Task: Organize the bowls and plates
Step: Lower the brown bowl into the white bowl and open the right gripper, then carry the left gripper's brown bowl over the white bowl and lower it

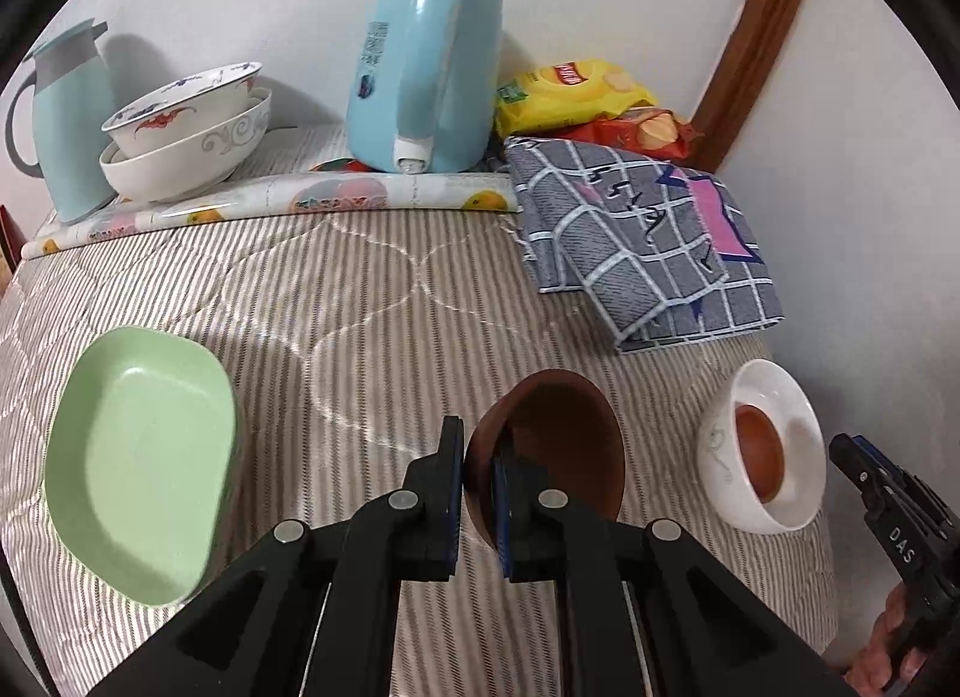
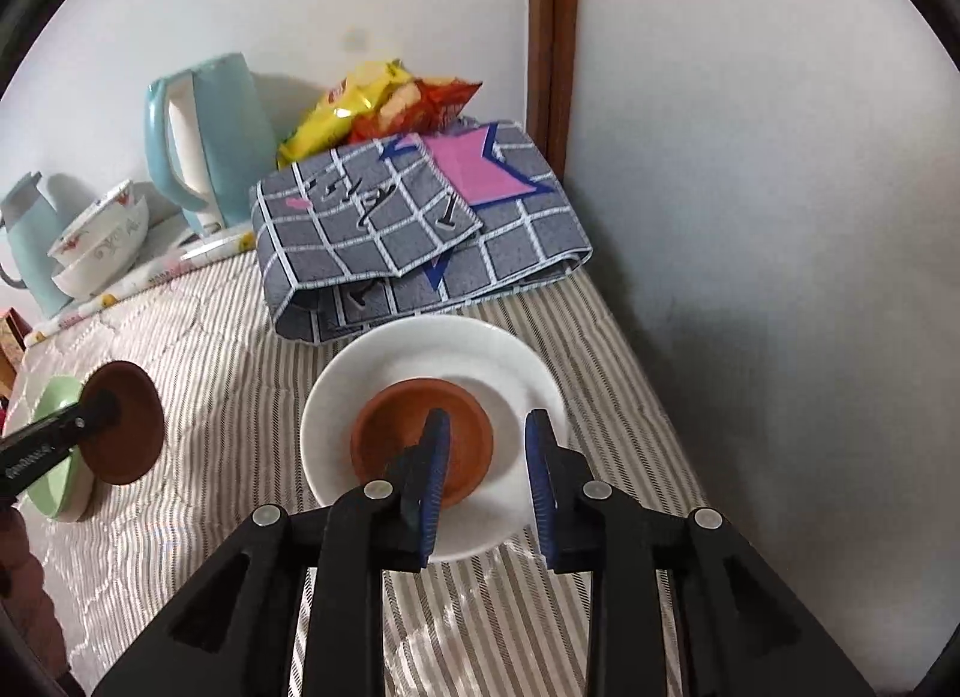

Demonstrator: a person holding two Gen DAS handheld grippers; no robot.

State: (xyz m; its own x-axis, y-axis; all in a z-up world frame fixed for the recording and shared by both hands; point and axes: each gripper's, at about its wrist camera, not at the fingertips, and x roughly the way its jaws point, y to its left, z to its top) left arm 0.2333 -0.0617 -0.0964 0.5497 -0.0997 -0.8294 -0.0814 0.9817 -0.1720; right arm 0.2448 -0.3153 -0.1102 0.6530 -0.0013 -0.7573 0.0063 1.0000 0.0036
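Observation:
My left gripper (image 1: 478, 478) is shut on the rim of a dark brown bowl (image 1: 564, 445) and holds it tilted above the striped tablecloth; this bowl also shows in the right wrist view (image 2: 129, 427). A green rectangular dish (image 1: 138, 463) lies to its left. A white bowl (image 1: 774, 439) with a small orange-brown bowl (image 2: 423, 442) inside it sits at the right. My right gripper (image 2: 487, 472) is open just above the white bowl (image 2: 510, 373), its left finger over the orange-brown bowl.
Two stacked patterned bowls (image 1: 186, 127), a pale blue flask (image 1: 66, 115) and a blue kettle (image 1: 426, 67) stand at the back. A folded checked cloth (image 2: 420, 229) and snack bags (image 2: 372, 109) lie at the back right. A white wall (image 2: 780, 217) closes the right side.

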